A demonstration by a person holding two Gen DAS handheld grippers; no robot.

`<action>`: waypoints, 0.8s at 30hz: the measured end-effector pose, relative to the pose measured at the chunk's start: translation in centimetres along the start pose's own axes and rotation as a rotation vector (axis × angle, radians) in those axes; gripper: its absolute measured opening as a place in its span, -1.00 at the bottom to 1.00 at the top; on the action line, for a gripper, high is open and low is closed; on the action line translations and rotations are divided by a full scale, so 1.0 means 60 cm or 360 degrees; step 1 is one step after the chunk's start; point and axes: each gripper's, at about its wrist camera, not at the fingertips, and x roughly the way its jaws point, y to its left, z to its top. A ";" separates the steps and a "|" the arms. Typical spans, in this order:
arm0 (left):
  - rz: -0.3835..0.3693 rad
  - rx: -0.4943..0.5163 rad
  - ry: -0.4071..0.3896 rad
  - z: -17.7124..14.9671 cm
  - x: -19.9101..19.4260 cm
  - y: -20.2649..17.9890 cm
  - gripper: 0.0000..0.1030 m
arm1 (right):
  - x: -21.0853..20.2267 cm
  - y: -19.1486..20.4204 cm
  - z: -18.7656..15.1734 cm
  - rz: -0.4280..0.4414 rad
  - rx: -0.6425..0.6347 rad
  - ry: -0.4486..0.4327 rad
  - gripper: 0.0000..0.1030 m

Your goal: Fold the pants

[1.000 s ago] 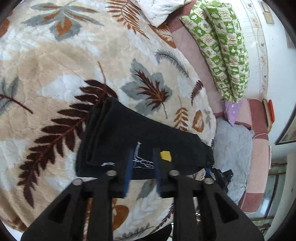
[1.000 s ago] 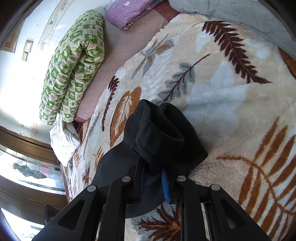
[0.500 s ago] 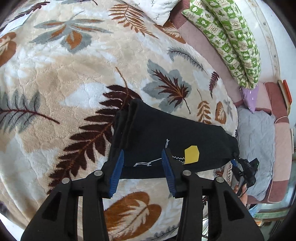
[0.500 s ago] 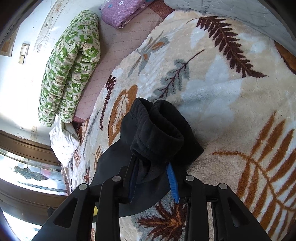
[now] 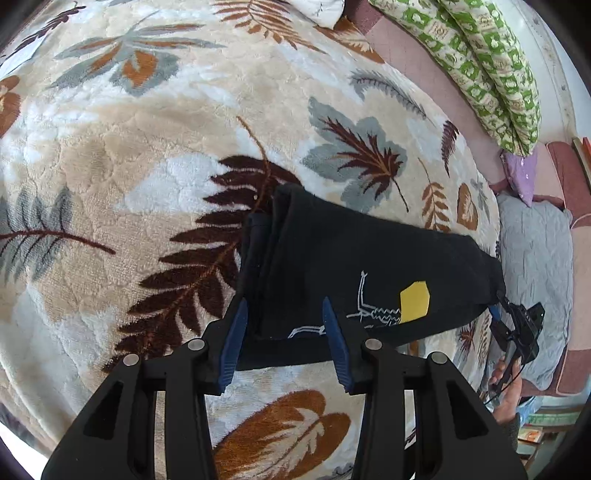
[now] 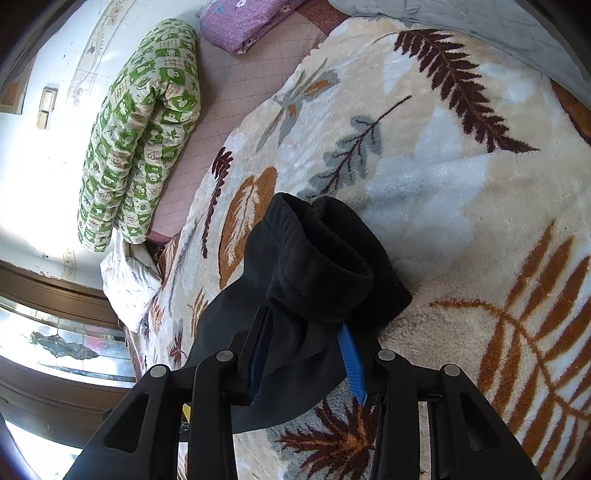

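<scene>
Black folded pants (image 5: 351, 258) with a yellow patch (image 5: 413, 302) and white stitching lie across the leaf-patterned blanket. My left gripper (image 5: 284, 310) points down over their near left edge, jaws apart, the cloth lying between the blue pads without being pinched. In the right wrist view the other end of the pants (image 6: 317, 251) is bunched into a thick rolled lump. My right gripper (image 6: 303, 328) straddles that lump and its jaws are opening; cloth sits between them, and the right pad's (image 6: 351, 354) blue face shows free. A hand (image 5: 506, 387) holds the other gripper at the far right.
The blanket (image 5: 147, 184) covers a bed. A green patterned quilt (image 6: 136, 129) lies rolled along the wall, with a purple pillow (image 6: 243, 22) and a grey cover (image 5: 532, 266) beside it. A white pillow (image 6: 125, 280) sits at the blanket's far edge.
Both grippers' jaws have spread apart and let go of the pants' cloth. The left gripper has tipped further downward; the right one has stayed where it was.
</scene>
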 end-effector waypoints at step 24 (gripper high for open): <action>-0.0011 -0.0069 -0.0029 -0.045 -0.013 0.002 -0.97 | -0.041 0.015 0.012 -0.0012 -0.0124 -0.0044 -0.62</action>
